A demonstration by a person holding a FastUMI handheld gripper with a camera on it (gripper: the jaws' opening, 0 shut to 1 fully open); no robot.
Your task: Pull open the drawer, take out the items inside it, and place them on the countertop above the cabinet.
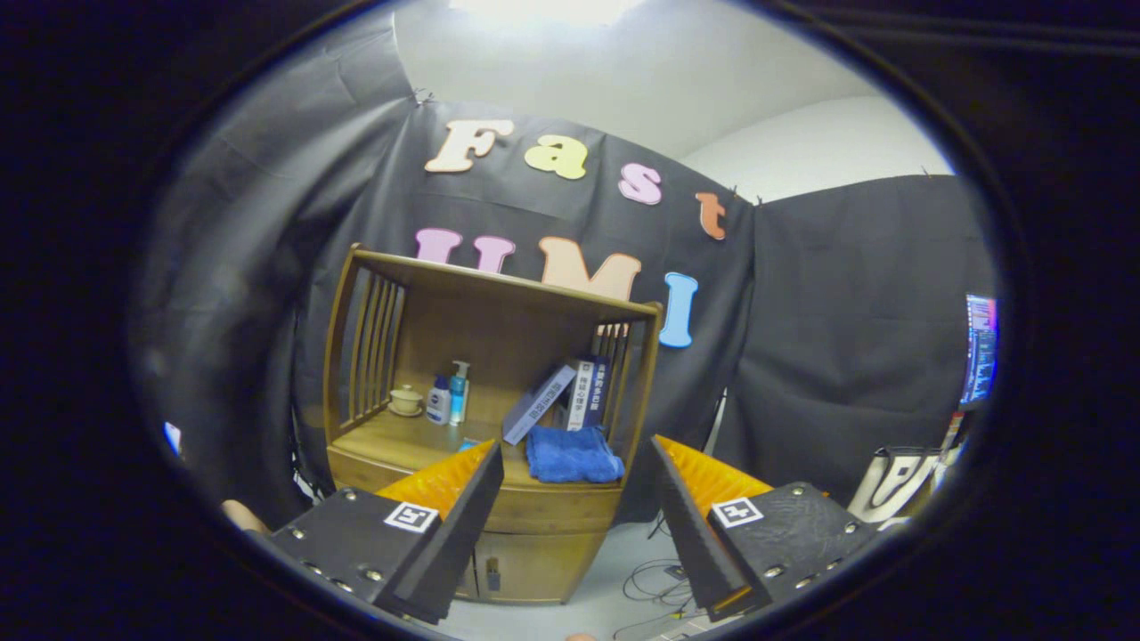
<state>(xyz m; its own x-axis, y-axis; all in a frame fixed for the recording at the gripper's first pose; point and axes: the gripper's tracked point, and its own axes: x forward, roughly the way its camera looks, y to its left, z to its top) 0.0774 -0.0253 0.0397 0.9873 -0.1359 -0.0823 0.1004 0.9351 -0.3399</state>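
Black cloth hangs in soft folds behind a pale floor, with white wall above it. Against the cloth stands a small wooden cabinet (499, 356) of warm brown wood, with slatted sides, a flat top board and an open shelf that serves as its countertop (392, 441). Below the shelf runs the wooden drawer (552, 509), its front flush with the frame and so closed; under it are two small doors with dark handles.

On the shelf, from the left, sits a small cream ceramic cup on a saucer (406, 400) near the slats. Just right of it stand a short white plastic bottle with a blue label (438, 401) and a taller blue pump bottle (459, 393), close together. Further right a long grey-blue carton (538, 405) leans against an upright dark blue box (588, 393). In front of these lies a folded blue towel (573, 455), fluffy in texture, near the shelf's right front corner.

The gripper (570, 521) hangs well short of the cabinet, its two ribbed, wedge-shaped fingers spread wide apart with nothing between them; the drawer front shows in the gap.

On the floor to the right, thin cables (655, 579) coil loosely. Far right, a lit screen (978, 352) stands above a white bag with dark print (895, 485).
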